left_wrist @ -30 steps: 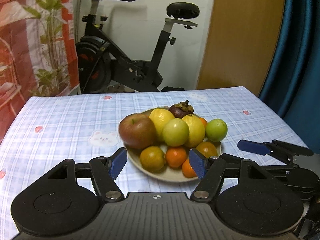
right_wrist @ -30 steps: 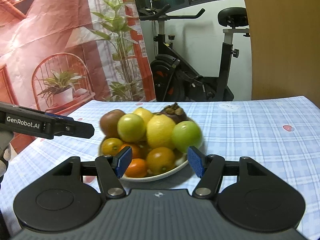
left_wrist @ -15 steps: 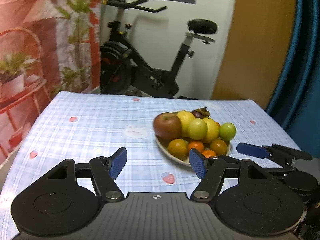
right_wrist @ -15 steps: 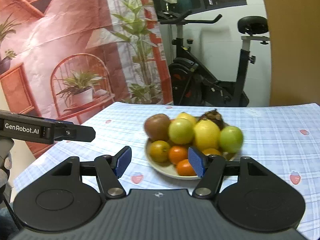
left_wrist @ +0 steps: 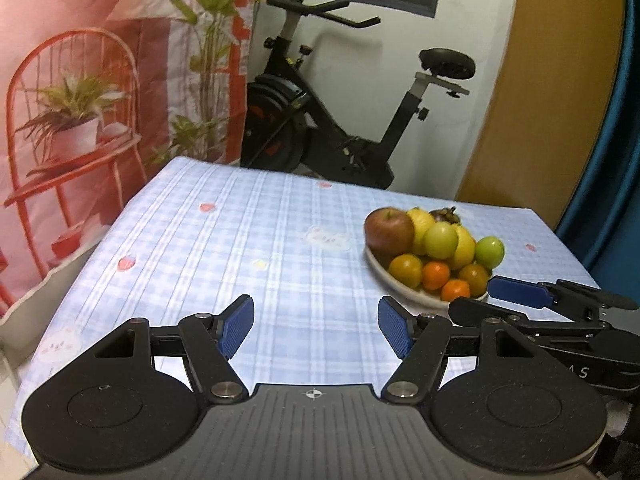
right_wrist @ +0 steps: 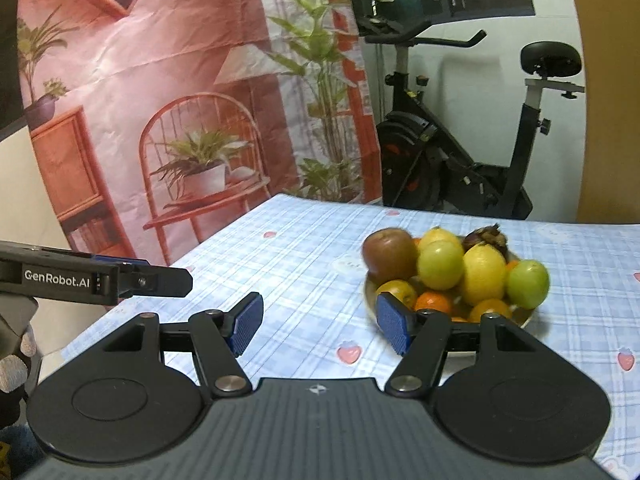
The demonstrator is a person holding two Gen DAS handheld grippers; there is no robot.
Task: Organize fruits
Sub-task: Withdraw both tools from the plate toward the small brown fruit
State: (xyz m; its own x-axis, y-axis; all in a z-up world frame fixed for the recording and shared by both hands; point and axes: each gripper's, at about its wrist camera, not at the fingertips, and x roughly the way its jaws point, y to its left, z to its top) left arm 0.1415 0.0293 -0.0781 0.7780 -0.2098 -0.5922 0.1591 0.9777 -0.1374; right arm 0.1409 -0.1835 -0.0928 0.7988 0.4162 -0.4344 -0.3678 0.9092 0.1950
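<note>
Blue-checked cloth covers the bench [left_wrist: 248, 240], where a plate [left_wrist: 394, 284] heaped with fruit [left_wrist: 440, 240] sits toward the right. Both the left hand-held gripper [left_wrist: 316, 326] and the right hand-held gripper [right_wrist: 320, 322] hang with jaws parted and nothing between them. A dark fruit at the pile's back is perhaps a mangosteen [right_wrist: 486, 236].

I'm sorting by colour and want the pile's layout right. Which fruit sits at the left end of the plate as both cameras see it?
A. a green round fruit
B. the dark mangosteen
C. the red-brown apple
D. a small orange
C: the red-brown apple sits at the left end of the plate, with the yellow and green fruits to its right.
</note>
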